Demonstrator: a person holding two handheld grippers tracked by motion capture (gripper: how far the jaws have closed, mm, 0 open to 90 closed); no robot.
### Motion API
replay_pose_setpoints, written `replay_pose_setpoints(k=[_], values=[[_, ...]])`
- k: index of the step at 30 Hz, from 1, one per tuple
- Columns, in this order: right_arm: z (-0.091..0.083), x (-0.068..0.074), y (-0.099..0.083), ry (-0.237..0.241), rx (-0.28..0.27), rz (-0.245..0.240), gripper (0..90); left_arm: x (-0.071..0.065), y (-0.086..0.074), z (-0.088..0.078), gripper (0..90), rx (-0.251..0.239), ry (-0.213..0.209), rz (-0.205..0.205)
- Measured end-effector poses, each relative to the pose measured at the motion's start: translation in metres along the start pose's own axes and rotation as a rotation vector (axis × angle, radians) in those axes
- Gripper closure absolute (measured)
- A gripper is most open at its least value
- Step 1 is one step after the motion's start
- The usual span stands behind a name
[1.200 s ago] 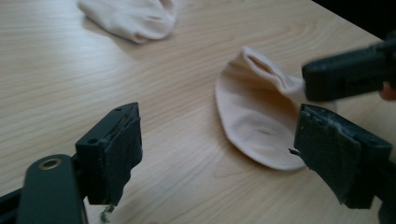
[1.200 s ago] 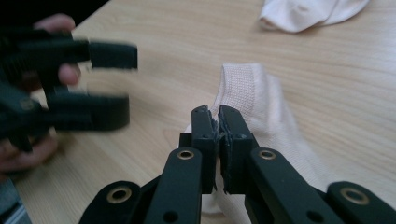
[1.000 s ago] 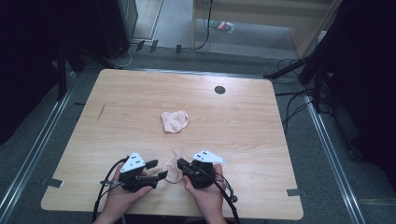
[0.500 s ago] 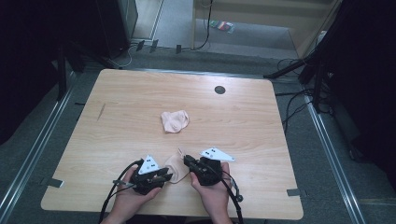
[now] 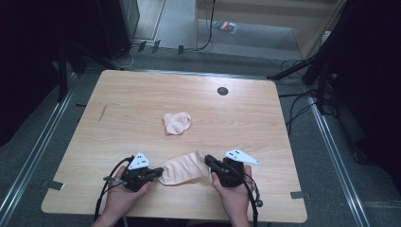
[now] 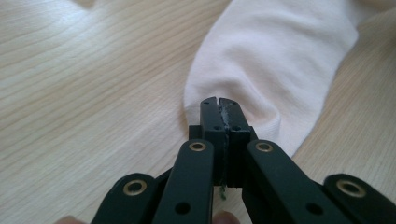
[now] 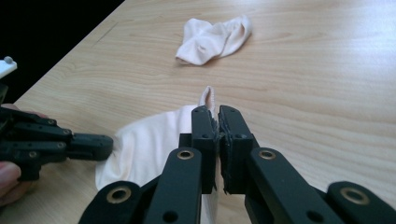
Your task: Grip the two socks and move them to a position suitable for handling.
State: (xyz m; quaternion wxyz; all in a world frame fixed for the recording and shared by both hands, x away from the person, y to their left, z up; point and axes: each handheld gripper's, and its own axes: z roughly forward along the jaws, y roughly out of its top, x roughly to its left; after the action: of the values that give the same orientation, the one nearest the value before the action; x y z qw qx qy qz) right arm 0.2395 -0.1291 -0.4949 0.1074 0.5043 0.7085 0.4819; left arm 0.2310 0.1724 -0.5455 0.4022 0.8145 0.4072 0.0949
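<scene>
Item: pale pink sock [image 5: 182, 169], limp, light, stretchy, lying flat at the worktop's [image 5: 142, 104] near edge, pinched at one end by the just-closed left tool [image 5: 158, 171], the other by the clenched right tool [image 5: 208, 161]; best gripped at its ends.

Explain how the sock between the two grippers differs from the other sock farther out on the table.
The near sock lies stretched out flat; the far sock sits crumpled in a small bunch. The near sock is pinched at one end by the left gripper and at the other by the right gripper, while nothing touches the far sock. Both are the same pale peach colour and rest on the wooden table.
</scene>
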Motion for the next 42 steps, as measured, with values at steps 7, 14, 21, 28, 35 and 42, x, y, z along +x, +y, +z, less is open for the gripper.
replay_pose_setpoints(k=[7,14,21,28,35,42], values=[[-0.005,-0.013,-0.008,0.009,0.025,0.043,86.5,0.007,0.0,-0.011,90.0,-0.003,0.016,0.021],[-0.002,-0.02,-0.014,-0.001,0.062,0.054,86.7,0.013,-0.002,-0.016,90.0,0.016,0.015,0.042],[0.009,-0.031,-0.024,-0.021,0.114,0.077,87.0,0.015,-0.004,-0.014,90.0,0.023,0.02,0.043],[0.013,-0.031,-0.027,-0.04,0.136,0.065,87.6,0.015,-0.004,-0.015,90.0,0.02,0.038,0.05],[0.017,-0.029,-0.03,-0.012,0.136,0.054,78.9,0.017,-0.008,-0.014,88.8,-0.031,-0.02,0.045],[0.014,-0.027,-0.027,0.002,0.093,0.034,53.5,0.029,-0.009,-0.03,49.8,-0.211,-0.034,-0.054]])
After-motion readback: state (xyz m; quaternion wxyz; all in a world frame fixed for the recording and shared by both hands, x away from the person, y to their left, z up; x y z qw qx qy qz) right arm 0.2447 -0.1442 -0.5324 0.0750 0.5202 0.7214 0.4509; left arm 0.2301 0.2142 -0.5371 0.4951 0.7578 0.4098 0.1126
